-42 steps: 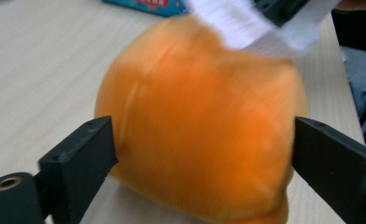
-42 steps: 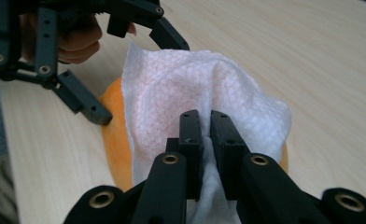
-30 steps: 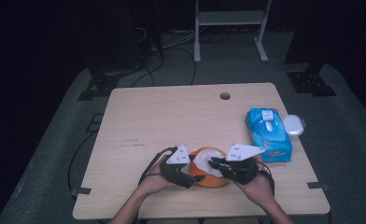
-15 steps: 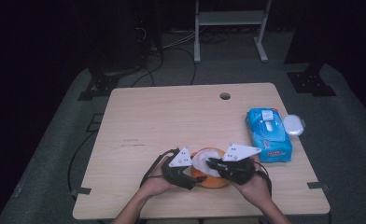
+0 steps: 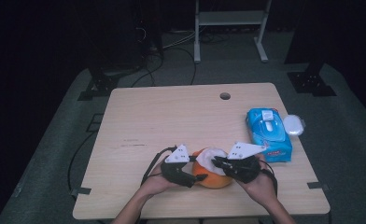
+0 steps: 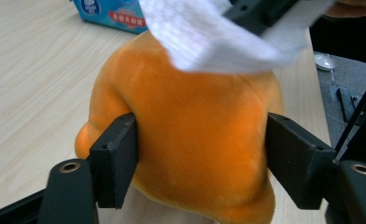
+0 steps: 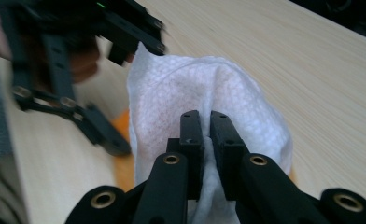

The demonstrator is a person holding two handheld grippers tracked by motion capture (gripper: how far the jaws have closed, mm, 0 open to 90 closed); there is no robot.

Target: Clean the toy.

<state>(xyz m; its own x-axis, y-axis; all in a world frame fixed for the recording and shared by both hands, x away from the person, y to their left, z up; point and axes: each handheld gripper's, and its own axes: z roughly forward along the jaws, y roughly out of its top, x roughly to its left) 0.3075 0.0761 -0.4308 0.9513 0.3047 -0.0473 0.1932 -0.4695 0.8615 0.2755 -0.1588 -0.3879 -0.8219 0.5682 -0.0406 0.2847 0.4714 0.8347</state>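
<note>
An orange plush toy (image 6: pixel 195 140) sits on the wooden table (image 5: pixel 172 116) near its front edge, between the person's two hands. In the left gripper view it is seen close up: soft orange fabric with a rounded lobe at its lower left, its lower edge cut off by the frame, so its full shape is hard to make out. The left gripper (image 6: pixel 202 163) clasps the toy from both sides, each black jaw pressing into the plush; its jaws have just been closing further on the toy. In the high view the left gripper (image 5: pixel 183 170) lies at the toy's left side and covers part of it.

A white wipe (image 7: pixel 209 93) lies draped over the top of the toy. The right gripper (image 7: pixel 207 135) is clenched on a fold of this wipe, its two jaws nearly together with the cloth pinched between them. Under the wipe only slivers of orange show in the right gripper view, and the left gripper appears there blurred at the upper left. In the high view the right gripper (image 5: pixel 228 165) reaches in from the toy's right, holding the wipe (image 5: pixel 210 157) on top.

Further right on the table lies a blue pack of wipes (image 5: pixel 268 135), well apart from the toy, its print too small to read. A small white lid-like thing (image 5: pixel 293 124) sits just beside the pack at the table's right edge
</note>
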